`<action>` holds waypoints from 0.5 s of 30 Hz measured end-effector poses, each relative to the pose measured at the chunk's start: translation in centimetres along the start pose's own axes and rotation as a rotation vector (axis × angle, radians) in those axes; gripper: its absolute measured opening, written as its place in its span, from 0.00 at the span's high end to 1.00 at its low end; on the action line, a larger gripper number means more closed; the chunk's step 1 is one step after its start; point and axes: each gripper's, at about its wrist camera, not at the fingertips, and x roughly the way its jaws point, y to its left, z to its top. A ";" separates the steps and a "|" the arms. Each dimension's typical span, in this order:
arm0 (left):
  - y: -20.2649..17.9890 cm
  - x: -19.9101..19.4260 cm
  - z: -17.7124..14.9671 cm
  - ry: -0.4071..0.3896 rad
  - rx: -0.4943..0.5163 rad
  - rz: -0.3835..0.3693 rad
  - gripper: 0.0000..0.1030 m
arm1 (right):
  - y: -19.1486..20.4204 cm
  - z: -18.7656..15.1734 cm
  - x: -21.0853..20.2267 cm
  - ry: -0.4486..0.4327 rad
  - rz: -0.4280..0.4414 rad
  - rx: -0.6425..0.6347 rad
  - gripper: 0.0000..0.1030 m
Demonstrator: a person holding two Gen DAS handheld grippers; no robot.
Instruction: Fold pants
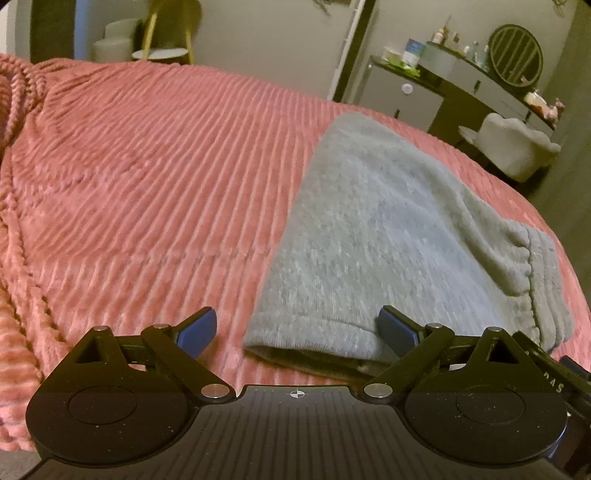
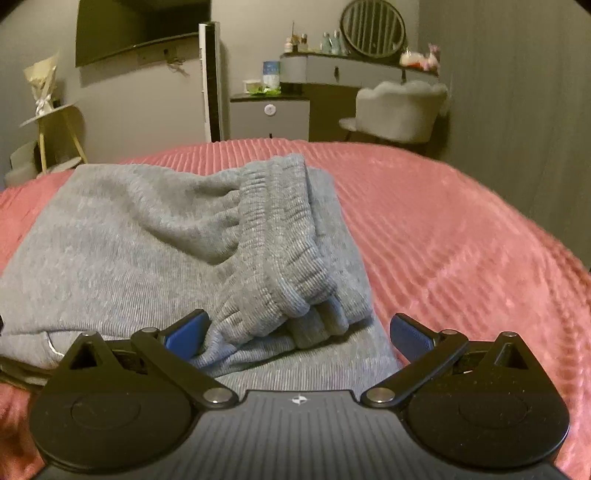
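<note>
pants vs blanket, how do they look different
The pants are grey, a fine plain knit, folded into a compact stack with the ribbed waistband on top; the blanket is pink, with raised ribs, spread wide beneath them. Both are soft fabric lying on the bed.

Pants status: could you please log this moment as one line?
pants: grey, folded on pink blanket | left tongs: open, at folded edge | right tongs: open, at waistband | nothing gripped

Pink ribbed blanket (image 1: 147, 166) covers bed; white chair (image 2: 399, 107) beside vanity (image 2: 351, 70); round mirror (image 2: 372, 27).
</note>
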 end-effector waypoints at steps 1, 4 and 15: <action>0.1 0.0 0.0 0.004 -0.001 -0.003 0.05 | -0.1 0.0 0.1 0.005 0.008 0.008 0.00; 0.4 0.1 0.1 0.033 -0.015 -0.025 0.05 | -0.1 -0.1 0.3 0.005 0.011 0.003 0.00; 2.1 -0.5 5.0 0.062 0.108 -0.241 0.05 | -3.7 1.6 1.8 0.136 0.191 0.099 0.00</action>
